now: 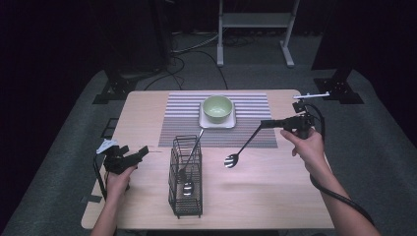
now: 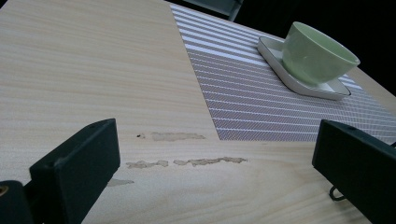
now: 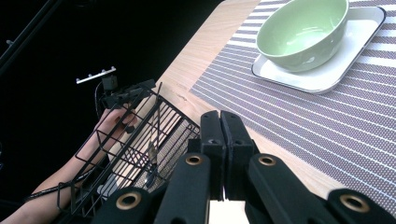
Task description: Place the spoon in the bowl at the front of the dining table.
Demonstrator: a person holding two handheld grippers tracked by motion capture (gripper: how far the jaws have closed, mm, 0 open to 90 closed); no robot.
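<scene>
High view: the right gripper (image 1: 265, 123) is closed on a black-handled spoon (image 1: 242, 147), held above the table near the wire basket (image 1: 186, 177), probably to drop it inside. Left gripper view: the left gripper (image 2: 215, 154) has its jaws wide apart, empty, waiting. Right gripper view: jaws pressed together, with the green bowl (image 3: 301, 32) ahead.

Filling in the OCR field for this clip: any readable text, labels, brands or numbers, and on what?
None readable: no print on the green bowl, the white plate, the striped mat, the wire basket, the spoon or the table.
</scene>
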